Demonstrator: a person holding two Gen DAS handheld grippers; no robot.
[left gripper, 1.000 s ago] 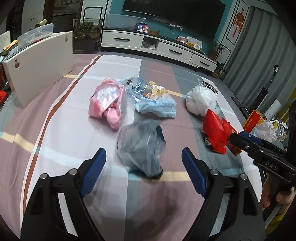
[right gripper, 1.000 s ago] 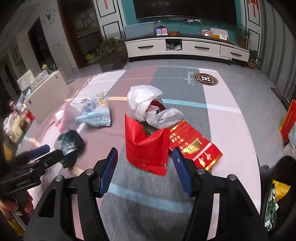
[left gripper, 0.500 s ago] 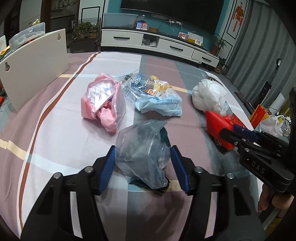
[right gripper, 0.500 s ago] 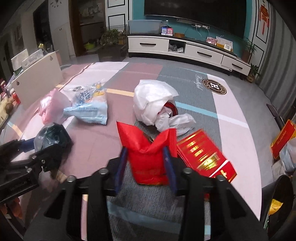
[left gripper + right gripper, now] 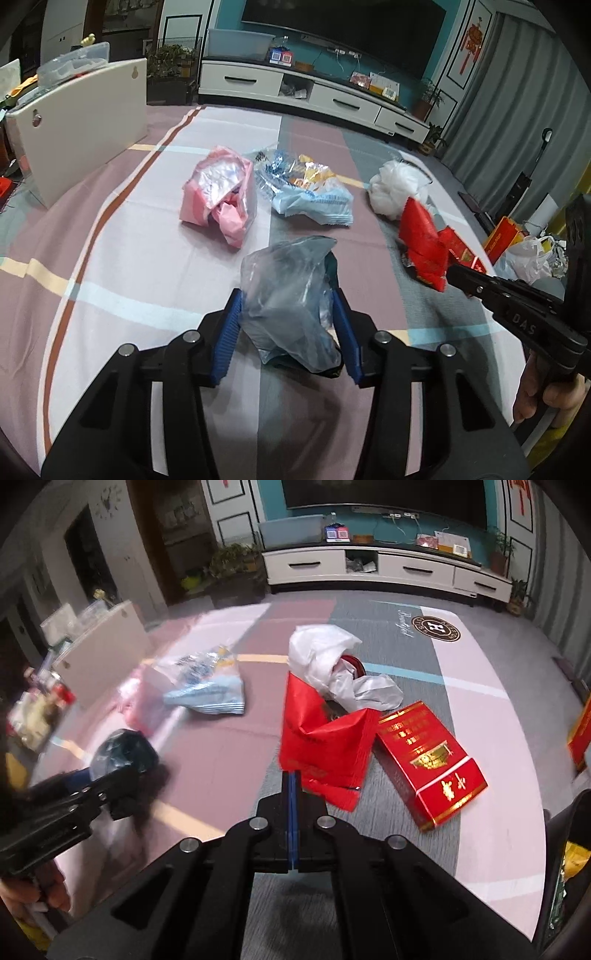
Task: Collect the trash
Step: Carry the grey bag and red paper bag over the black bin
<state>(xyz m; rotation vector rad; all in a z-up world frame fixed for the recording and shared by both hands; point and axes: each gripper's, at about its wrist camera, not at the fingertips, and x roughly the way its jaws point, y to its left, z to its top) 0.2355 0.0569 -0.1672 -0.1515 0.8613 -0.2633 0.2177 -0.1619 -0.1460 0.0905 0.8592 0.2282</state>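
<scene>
Red bag (image 5: pixel 325 738), grey bag (image 5: pixel 291 295), striped rug (image 5: pixel 129 266)

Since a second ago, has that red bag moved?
Yes. The red bag now stands taller beside the red box, its lower edge pinched in the shut right gripper, whose jaws just closed.

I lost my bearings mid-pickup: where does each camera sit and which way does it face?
Left wrist: on the left gripper, angled down at the rug; jaws just closed on the grey plastic bag; the right gripper and a hand show at right.
Right wrist: on the right gripper, angled down; jaws just shut on the red bag; left gripper at left.
Shared: both bags, red box, TV cabinet.
</scene>
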